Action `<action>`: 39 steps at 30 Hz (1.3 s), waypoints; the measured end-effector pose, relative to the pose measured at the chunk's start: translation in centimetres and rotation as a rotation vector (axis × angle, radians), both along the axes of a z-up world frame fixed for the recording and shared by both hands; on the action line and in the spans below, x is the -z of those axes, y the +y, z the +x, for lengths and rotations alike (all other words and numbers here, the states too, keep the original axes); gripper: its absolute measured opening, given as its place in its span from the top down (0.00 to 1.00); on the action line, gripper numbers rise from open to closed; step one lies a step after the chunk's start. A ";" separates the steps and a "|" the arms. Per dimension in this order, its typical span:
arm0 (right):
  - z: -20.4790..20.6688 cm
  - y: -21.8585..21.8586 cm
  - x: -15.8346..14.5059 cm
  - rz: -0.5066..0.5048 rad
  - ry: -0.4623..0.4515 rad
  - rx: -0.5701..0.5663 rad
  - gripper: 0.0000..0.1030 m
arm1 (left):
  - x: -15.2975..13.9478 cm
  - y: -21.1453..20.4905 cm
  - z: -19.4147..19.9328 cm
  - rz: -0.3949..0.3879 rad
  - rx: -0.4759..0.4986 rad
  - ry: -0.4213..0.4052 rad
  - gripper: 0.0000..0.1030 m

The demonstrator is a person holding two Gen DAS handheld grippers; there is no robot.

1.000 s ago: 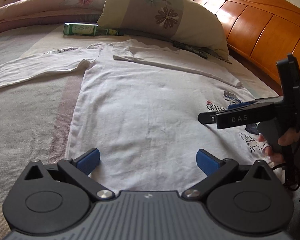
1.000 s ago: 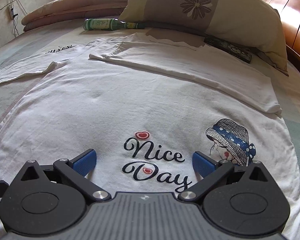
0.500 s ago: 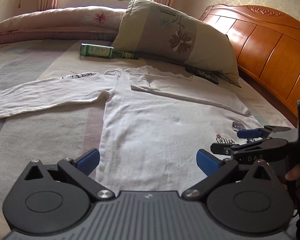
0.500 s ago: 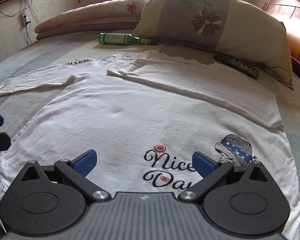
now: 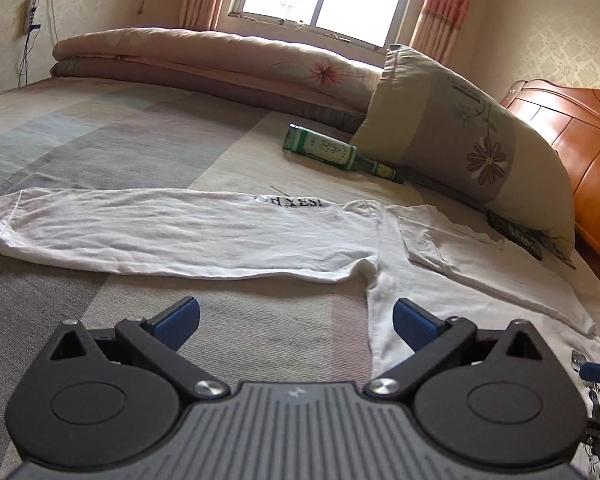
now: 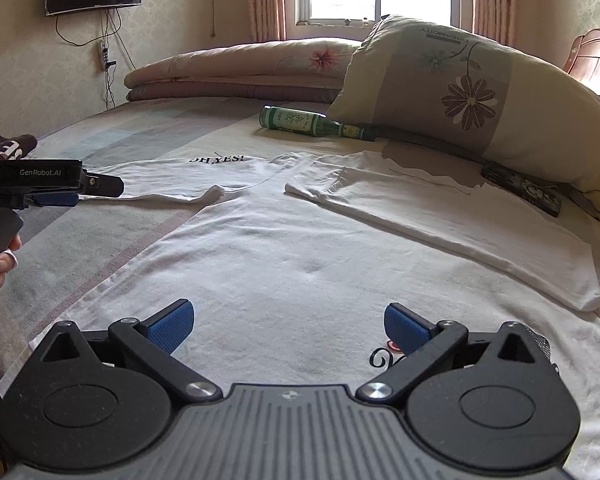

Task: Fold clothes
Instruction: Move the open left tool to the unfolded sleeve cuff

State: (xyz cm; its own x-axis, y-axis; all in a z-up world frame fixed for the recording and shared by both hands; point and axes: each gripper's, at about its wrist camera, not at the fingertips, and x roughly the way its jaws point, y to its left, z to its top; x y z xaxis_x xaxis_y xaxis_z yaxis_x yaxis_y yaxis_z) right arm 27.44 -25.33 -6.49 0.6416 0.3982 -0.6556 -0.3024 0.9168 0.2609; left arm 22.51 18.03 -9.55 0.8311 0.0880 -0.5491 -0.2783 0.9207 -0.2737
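Note:
A white long-sleeved shirt lies flat on the bed, its right sleeve folded across the body. Its left sleeve, printed "OH,YES!", stretches out leftward over the sheet. My left gripper hovers open above the sheet just left of the shirt's side edge, below that sleeve, holding nothing. It also shows at the left edge of the right wrist view as the left gripper, held by a hand. My right gripper stands open and empty over the shirt's lower front, near the black lettering.
A green glass bottle lies beyond the shirt's collar. A large flowered pillow leans at the back right, with a dark remote below it. A folded quilt lines the far edge. The wooden headboard stands at the right.
Both grippers have pulled back and tilted upward, so more of the room shows. My left gripper has swung left, off the shirt body toward the outstretched sleeve. Both stay open.

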 end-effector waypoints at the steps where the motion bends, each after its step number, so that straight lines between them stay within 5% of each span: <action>1: 0.0 0.0 0.0 0.001 0.000 0.000 0.00 | 0.4 0.9 0.2 -0.011 -0.028 0.007 0.01; 10: -0.2 0.0 0.0 0.005 -0.003 -0.003 0.00 | 2.7 7.0 0.1 -0.180 -0.106 -0.021 0.01; 25: -0.6 0.0 0.0 0.014 -0.007 -0.007 0.00 | 2.8 9.7 1.2 -0.241 -0.116 -0.061 0.01; 32: -0.8 0.0 0.0 0.018 -0.009 -0.009 0.00 | 3.0 12.7 -0.6 -0.292 -0.285 -0.133 0.01; 39: -0.9 0.0 0.0 0.021 -0.011 -0.011 0.00 | 3.8 13.5 -0.4 -0.402 -0.308 -0.216 0.01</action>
State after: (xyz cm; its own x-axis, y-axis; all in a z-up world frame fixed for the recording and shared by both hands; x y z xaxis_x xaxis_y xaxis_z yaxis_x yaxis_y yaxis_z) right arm 26.51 -25.33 -6.49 0.6438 0.4194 -0.6400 -0.3157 0.9075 0.2771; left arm 22.10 31.57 -13.31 0.8976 0.1629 -0.4095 -0.4167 0.6166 -0.6680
